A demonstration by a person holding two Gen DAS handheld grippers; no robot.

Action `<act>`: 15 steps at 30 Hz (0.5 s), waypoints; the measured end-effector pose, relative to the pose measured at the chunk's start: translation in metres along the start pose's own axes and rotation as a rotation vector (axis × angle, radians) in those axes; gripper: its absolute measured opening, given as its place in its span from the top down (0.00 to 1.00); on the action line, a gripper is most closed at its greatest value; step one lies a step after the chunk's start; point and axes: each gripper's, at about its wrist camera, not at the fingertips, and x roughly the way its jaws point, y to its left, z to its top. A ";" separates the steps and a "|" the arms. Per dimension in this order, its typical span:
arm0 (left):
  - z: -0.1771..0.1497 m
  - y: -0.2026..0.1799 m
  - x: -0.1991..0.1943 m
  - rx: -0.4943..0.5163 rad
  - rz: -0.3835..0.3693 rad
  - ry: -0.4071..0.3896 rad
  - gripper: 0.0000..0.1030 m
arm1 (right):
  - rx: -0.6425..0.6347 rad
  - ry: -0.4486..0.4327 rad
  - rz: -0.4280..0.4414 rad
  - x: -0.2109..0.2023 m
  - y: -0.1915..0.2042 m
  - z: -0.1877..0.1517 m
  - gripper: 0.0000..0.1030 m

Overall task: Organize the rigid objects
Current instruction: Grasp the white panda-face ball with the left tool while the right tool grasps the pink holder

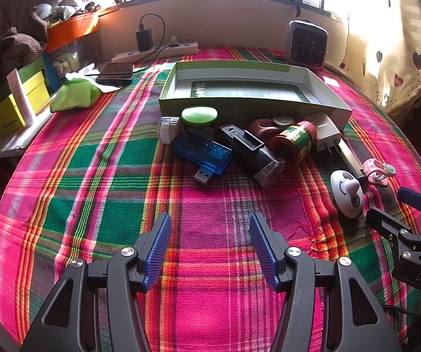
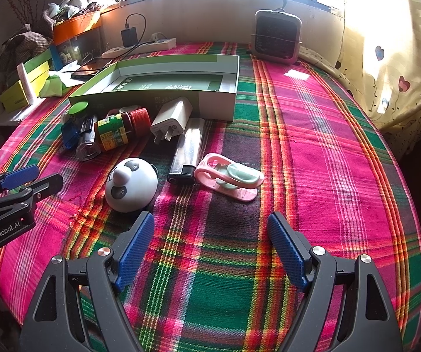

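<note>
An open green cardboard box (image 1: 219, 99) (image 2: 157, 95) lies on the plaid cloth, with small objects clustered in front of it. They include a blue USB tester (image 1: 201, 152), a black device (image 1: 251, 152), a red-lidded jar (image 1: 294, 140) (image 2: 121, 130), a white charger (image 2: 171, 120), a silver lighter (image 2: 188, 149), a white panda toy (image 1: 346, 193) (image 2: 131, 184) and a pink clip (image 2: 229, 180). My left gripper (image 1: 210, 249) hovers open, short of the USB tester. My right gripper (image 2: 212, 249) is open, just short of the panda toy and pink clip. Both are empty.
A small heater (image 1: 307, 44) (image 2: 278, 36) stands at the back by the wall. A power strip (image 1: 154, 52), a phone (image 1: 115, 73), yellow boxes (image 1: 14, 108) and a green pouch (image 1: 74, 94) crowd the left side. A heart-print curtain (image 2: 395, 67) hangs on the right.
</note>
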 end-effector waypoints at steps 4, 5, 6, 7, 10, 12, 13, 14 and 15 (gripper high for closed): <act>0.001 0.000 0.005 0.002 0.004 0.008 0.47 | 0.003 0.003 0.003 -0.001 -0.003 -0.001 0.23; 0.000 0.001 0.005 0.002 0.004 0.010 0.47 | 0.007 0.003 0.004 -0.002 -0.005 -0.001 0.23; 0.000 0.001 0.004 0.002 0.004 0.010 0.47 | 0.011 0.004 0.006 -0.002 -0.007 0.000 0.23; 0.000 0.000 0.004 0.003 0.005 0.011 0.47 | 0.019 0.004 0.006 -0.003 -0.010 0.000 0.23; 0.001 -0.002 0.003 0.007 -0.011 0.015 0.47 | 0.034 -0.004 -0.008 -0.005 -0.021 0.001 0.23; 0.002 -0.005 0.002 0.007 -0.054 0.019 0.47 | 0.039 -0.010 -0.028 -0.007 -0.028 0.003 0.23; 0.003 -0.007 0.003 0.007 -0.080 0.023 0.47 | 0.041 -0.013 -0.036 -0.007 -0.032 0.004 0.23; 0.003 -0.009 0.002 0.011 -0.093 0.023 0.47 | 0.040 -0.012 -0.040 -0.008 -0.035 0.006 0.23; 0.004 -0.013 0.002 0.018 -0.102 0.024 0.47 | 0.034 -0.010 -0.043 -0.008 -0.037 0.008 0.23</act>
